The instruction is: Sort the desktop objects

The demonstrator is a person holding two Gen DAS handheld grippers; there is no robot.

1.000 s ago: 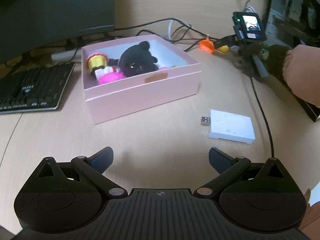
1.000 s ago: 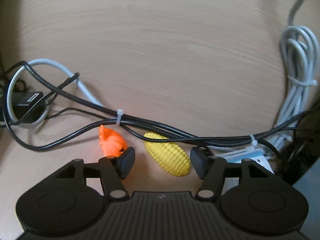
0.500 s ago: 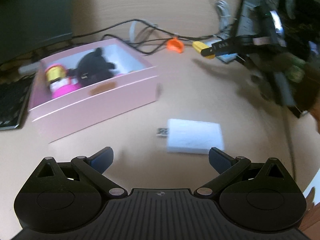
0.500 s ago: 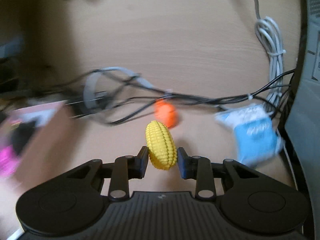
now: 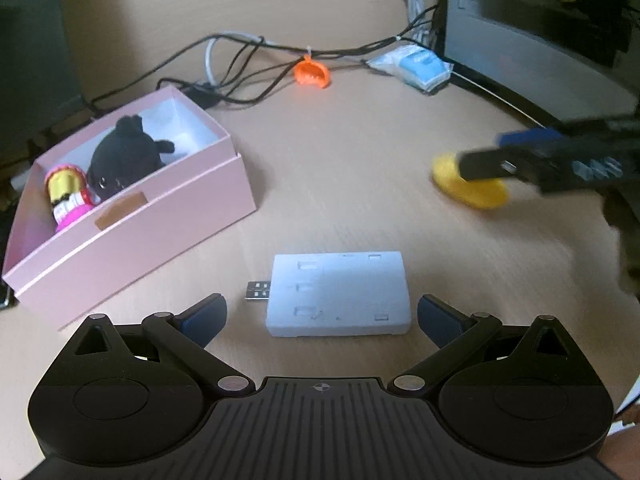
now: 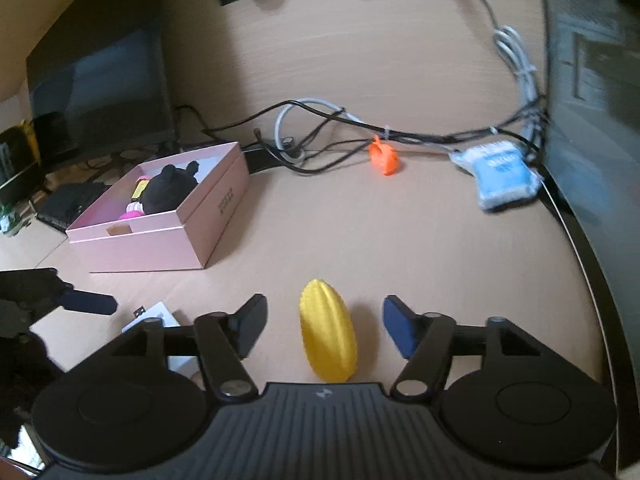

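Note:
A yellow toy corn (image 6: 328, 338) lies on the desk between the open jaws of my right gripper (image 6: 325, 326), which do not touch it; it shows blurred in the left wrist view (image 5: 470, 184). My left gripper (image 5: 322, 316) is open, its jaws on either side of a white USB hub (image 5: 340, 294) lying flat. A pink box (image 5: 132, 216) holds a black plush (image 5: 124, 156) and a small pink and yellow doll (image 5: 66, 196); the box also shows in the right wrist view (image 6: 168, 220). An orange toy (image 6: 383, 156) lies by the cables.
A blue and white packet (image 6: 502, 174) lies at the far right beside a dark computer case (image 6: 592, 100). Tangled cables (image 5: 256, 64) run along the back. A monitor (image 6: 96, 76) and a keyboard (image 6: 68, 200) stand at the left.
My right gripper carried the corn back from the cables to the near desk and opened, letting it go. My left gripper moved forward until the USB hub sits between its jaws.

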